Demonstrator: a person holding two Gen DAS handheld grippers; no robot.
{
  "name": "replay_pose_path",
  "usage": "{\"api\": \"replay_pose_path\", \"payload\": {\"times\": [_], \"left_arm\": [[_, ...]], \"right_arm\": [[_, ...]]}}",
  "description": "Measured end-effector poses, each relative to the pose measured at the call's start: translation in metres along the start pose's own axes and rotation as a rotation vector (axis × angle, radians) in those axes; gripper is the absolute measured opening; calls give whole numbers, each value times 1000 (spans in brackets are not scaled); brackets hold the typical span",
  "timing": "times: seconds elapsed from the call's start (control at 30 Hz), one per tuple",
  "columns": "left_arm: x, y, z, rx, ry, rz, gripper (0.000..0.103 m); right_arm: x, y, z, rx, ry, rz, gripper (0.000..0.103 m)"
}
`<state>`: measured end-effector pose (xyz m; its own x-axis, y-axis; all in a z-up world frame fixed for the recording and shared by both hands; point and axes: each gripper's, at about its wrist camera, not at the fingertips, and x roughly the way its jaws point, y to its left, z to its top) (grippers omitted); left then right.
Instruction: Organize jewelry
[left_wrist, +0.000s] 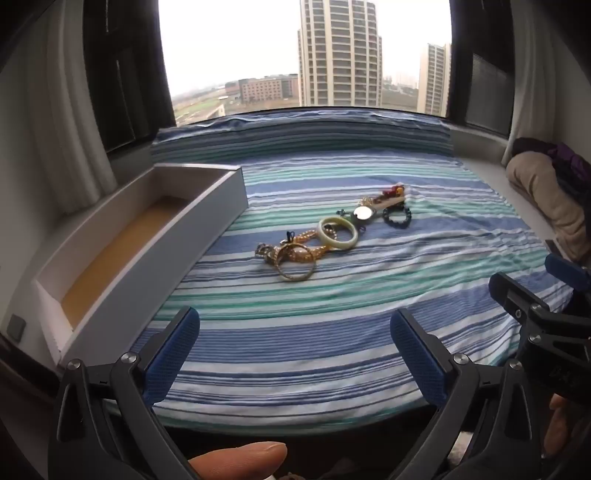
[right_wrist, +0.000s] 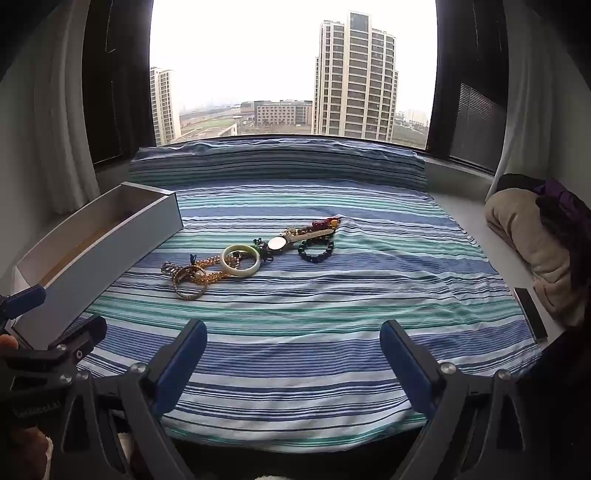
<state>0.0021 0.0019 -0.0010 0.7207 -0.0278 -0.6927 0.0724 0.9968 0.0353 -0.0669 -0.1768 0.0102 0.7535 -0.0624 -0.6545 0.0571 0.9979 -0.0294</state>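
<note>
Left wrist view shows the jewelry (left_wrist: 328, 236) heaped in a loose line near the middle of the striped bed cover (left_wrist: 332, 325), nothing yet in the long white box (left_wrist: 122, 258) at the bed's left edge. The line's long axis runs diagonally, from a gold bangle (left_wrist: 295, 264) at the near-left end, past a pale jade bangle (left_wrist: 338, 234) and a watch (left_wrist: 364, 213), to a dark bead bracelet (left_wrist: 397, 218) and red beads at the far-right end, toward the window. The box's long axis runs from the near-left corner away toward the pillow.

Both tools hang over the bed's near edge, well short of the pile: the left hand-held gripper (left_wrist: 295, 354) and the right hand-held gripper (right_wrist: 293, 365) each have fingers wide apart, holding nothing.

The likely trouble is tangling: gold chains lie under and through the bangles, so lifting one piece may drag others or spill them. The soft, wrinkled cover could also get pinched along with a thin chain.
</note>
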Motion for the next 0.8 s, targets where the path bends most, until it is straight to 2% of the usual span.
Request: {"api": "replay_pose_path", "payload": {"times": [0.47, 0.8], "left_arm": [[-1, 0, -4, 8, 12, 2, 103], [0, -1, -6, 7, 17, 5, 103]], "right_arm": [[4, -11, -3, 11, 10, 13, 97], [0, 0, -3, 7, 14, 6, 97]]}}
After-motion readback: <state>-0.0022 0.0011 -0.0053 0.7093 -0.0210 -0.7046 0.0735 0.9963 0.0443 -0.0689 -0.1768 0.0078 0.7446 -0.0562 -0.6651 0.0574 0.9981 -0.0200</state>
